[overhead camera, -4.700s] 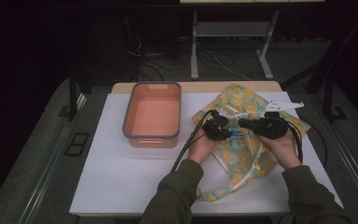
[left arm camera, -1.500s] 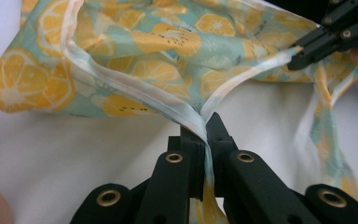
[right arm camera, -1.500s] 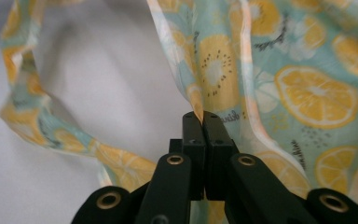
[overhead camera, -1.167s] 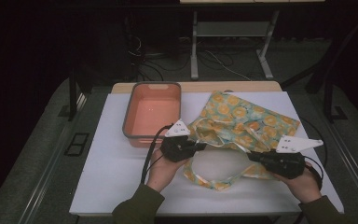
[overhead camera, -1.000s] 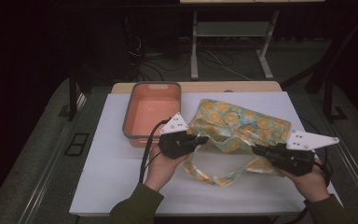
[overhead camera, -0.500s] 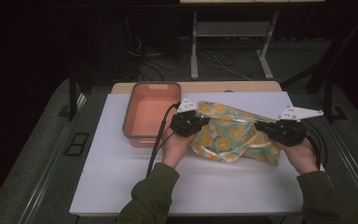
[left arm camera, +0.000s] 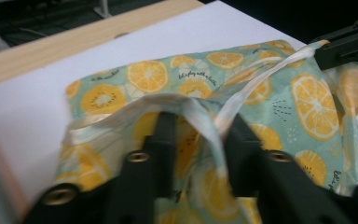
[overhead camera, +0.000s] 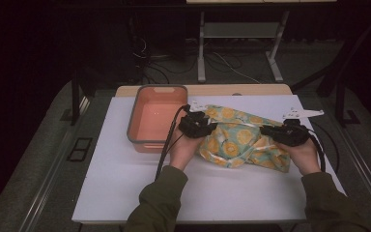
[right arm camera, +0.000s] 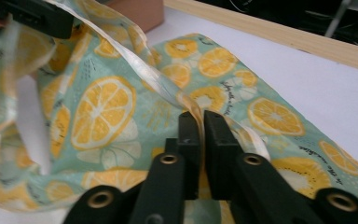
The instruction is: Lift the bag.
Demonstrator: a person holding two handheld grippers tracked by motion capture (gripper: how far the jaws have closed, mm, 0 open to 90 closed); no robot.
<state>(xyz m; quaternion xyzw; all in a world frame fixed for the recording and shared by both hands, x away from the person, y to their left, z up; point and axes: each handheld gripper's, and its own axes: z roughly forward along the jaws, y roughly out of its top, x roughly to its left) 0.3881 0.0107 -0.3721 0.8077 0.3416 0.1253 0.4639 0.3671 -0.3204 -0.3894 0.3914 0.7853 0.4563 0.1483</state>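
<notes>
A teal cloth bag (overhead camera: 241, 140) printed with orange slices lies folded on the white table (overhead camera: 125, 183). My left gripper (overhead camera: 211, 126) rests at the bag's left end. Its jaws have just been opening and stand apart, with the pale hem (left arm camera: 191, 105) draped loosely between them (left arm camera: 201, 126). My right gripper (overhead camera: 265, 130) is at the bag's right end. Its jaws (right arm camera: 196, 116) have just opened slightly but stay nearly together, still pinching the pale strap (right arm camera: 144, 70).
A salmon tub with a grey rim (overhead camera: 135, 121) stands just left of the left gripper. A wooden strip (overhead camera: 203, 90) runs along the table's far edge. Dark floor, cables and a stand lie beyond it.
Both grippers carried the bag's near edge away from the person and down, folding the bag over itself. The left jaws have spread apart since the last frame.
</notes>
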